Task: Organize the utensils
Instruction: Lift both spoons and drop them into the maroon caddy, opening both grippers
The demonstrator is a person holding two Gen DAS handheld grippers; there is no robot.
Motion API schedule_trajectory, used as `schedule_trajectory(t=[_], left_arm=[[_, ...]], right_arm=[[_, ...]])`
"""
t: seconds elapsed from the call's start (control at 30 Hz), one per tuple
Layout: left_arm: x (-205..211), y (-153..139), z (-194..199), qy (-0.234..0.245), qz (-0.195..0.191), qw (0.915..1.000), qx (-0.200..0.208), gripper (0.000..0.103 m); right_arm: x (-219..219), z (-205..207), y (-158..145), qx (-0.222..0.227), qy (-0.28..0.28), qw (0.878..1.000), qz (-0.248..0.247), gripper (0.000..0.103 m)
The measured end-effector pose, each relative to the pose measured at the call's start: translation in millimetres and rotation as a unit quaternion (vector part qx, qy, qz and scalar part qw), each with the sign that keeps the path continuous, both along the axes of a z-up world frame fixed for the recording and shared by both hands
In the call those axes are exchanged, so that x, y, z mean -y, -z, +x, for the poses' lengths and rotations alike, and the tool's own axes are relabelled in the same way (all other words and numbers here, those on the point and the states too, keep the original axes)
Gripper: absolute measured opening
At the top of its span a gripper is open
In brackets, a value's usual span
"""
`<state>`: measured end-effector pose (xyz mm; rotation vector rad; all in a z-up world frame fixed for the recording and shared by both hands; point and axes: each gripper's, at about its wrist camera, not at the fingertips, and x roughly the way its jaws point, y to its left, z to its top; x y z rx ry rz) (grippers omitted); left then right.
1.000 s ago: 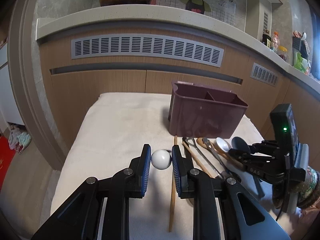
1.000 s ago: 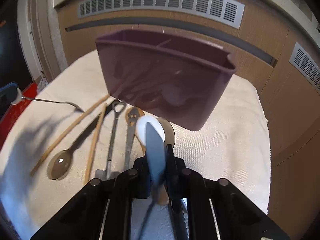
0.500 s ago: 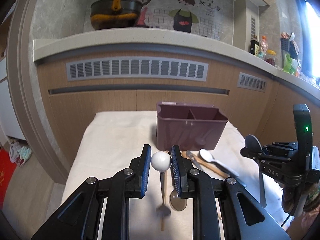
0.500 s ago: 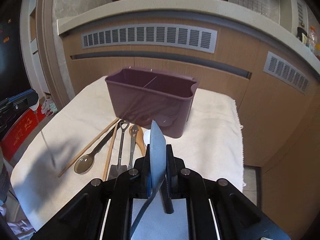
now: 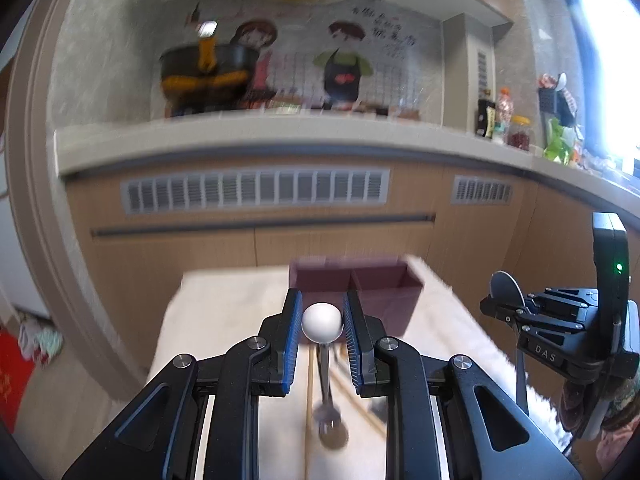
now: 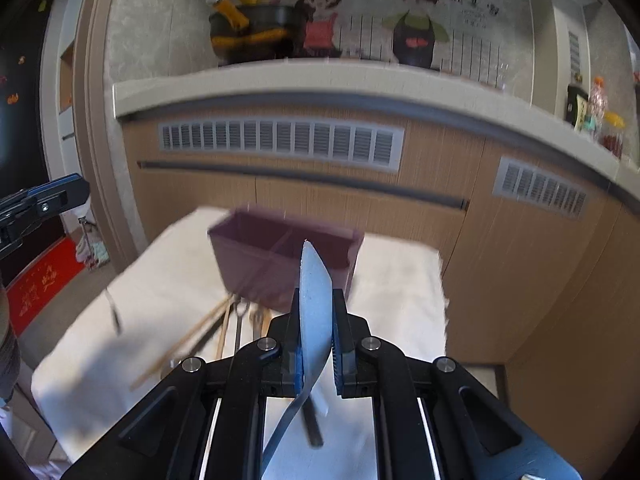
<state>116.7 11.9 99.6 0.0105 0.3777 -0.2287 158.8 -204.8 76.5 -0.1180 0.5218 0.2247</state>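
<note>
Left claw (image 5: 322, 330) pinches a round white ball-ended fork (image 5: 322, 318); right claw (image 6: 316, 330) clamps a flat grey-blue spoon (image 6: 315, 300).

Maroon caddy (image 6: 280, 264), two compartments, upright on white cloth. Chopsticks (image 6: 188, 344) + dark metal utensils (image 6: 240, 320) lie just in front, blurred. White ball-ended utensil (image 5: 322, 322) hangs vertical. Blue-grey spoon (image 6: 316, 308) held bowl-up, edge-on.
</note>
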Motion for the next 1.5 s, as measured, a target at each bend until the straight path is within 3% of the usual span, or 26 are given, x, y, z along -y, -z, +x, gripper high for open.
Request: schedule_trajectory(t=[0.17,0.27,0.53,0.7,0.87,0.9,0.93,1.0,1.17,1.23,1.3,1.37,1.5], left_arm=[[5,-59,33,0.01,0.007,0.9983,0.057,0.022],[4,-84,56,0.014,-0.006,0.9967,0.08,0.022],[3,-98,119,0.022,-0.027,0.9948,0.096,0.022],[-1,-78,149,0.021,-0.03,0.997,0.067,0.022],[-8,-38,157,0.015,-0.022,0.9994,0.021,0.023],[-8,-29,158,0.012,-0.02,0.9997,0.011,0.023],[-9,-19,159,0.009,-0.019,0.9998,-0.001,0.023],[-14,2,160,0.001,-0.021,0.9994,-0.028,0.026],[-24,56,162,-0.018,-0.029,0.9949,-0.095,0.045],[-25,73,162,-0.021,-0.032,0.9924,-0.117,0.051],[-27,90,162,-0.021,-0.04,0.989,-0.141,0.055],[-30,105,162,-0.023,-0.053,0.985,-0.162,0.057],[-30,125,154,-0.019,-0.07,0.9781,-0.195,0.062]], right_arm=[[-1,31,-57,0.061,0.0,0.998,0.017,0.01],[-5,55,-76,0.09,0.004,0.996,0.023,0.01],[-17,123,-71,0.112,0.03,0.993,0.017,0.01],[-21,144,-51,0.104,0.032,0.994,0.014,0.01],[-26,159,-29,0.11,0.042,0.993,0.015,0.012],[-26,160,-26,0.112,0.046,0.993,0.013,0.022],[-26,162,-21,0.111,0.05,0.992,0.012,0.038],[-23,161,-15,0.108,0.06,0.992,0.012,0.054],[-13,146,-6,0.093,0.063,0.994,-0.001,0.068],[-9,135,-2,0.082,0.062,0.995,-0.011,0.082],[-7,123,8,0.066,0.061,0.996,-0.022,0.088],[-5,113,21,0.028,0.039,0.999,-0.025,0.095],[-10,101,64,-0.056,-0.013,0.998,-0.039,0.095]])
